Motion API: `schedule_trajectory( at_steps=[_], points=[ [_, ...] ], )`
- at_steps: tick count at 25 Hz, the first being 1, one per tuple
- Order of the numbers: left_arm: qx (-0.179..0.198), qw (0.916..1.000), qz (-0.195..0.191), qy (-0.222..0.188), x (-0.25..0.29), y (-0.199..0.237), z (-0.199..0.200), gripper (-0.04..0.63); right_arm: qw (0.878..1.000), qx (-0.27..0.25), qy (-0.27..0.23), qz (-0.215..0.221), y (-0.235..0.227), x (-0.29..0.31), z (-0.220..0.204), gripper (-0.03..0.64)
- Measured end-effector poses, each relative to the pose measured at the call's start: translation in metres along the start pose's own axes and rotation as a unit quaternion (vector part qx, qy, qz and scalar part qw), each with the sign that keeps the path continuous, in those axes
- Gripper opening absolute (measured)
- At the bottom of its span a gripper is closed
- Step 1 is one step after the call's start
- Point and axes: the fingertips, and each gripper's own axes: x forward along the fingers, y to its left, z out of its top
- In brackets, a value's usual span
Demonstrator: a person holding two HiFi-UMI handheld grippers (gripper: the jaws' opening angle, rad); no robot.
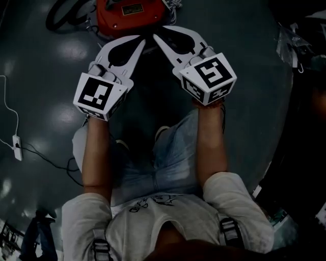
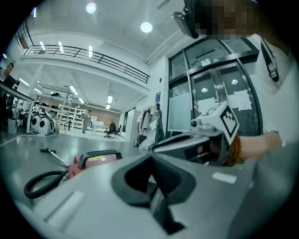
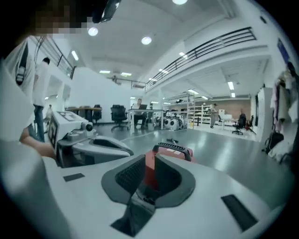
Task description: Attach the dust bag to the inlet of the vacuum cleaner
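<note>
Hovering by the vacuum cleaner: left gripper shut, right gripper parted, both empty; keep them squared to it

1. We count two grippers: the left gripper and the right gripper.
2. We count two cubes with square markers, one on each gripper: the left cube and the right cube.
3. We see one red vacuum cleaner, with one black handle.
4. We find one black hose.
5. We count one white power strip and one white cable.
6. We see two bare forearms: the left forearm and the right forearm.
</note>
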Motion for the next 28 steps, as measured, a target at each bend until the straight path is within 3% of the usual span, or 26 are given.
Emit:
schedule_trajectory(
  at_steps=[2,5,7,11,24,28],
  points=[
    [-0.020,0.9994,0.027,-0.008,0.000,0.002,-0.006,0.003,0.999,0.037,-0.023,-0.014,0.003,0.009,-0.010,0.060],
    [-0.053,0.9973,0.050,-0.010,0.001,0.006,-0.021,0.003,0.998,0.041,-0.018,-0.037,0.007,0.020,-0.027,0.046],
    [-0.054,0.9970,0.055,0.000,0.001,0.007,-0.029,0.003,0.998,0.042,-0.029,-0.049,0.010,0.024,-0.025,0.014],
    [-0.065,0.9959,0.063,0.001,-0.003,0.009,-0.031,0.003,0.995,0.063,-0.055,-0.052,0.014,0.022,-0.020,0.012],
    [-0.036,0.9963,0.076,0.015,-0.004,0.013,-0.032,0.003,0.995,0.067,-0.060,-0.050,0.009,0.019,-0.019,0.012],
    [-0.043,0.9955,0.083,0.012,-0.008,0.016,-0.033,0.004,0.995,0.063,-0.063,-0.047,0.016,0.019,-0.020,0.012]
  ],
)
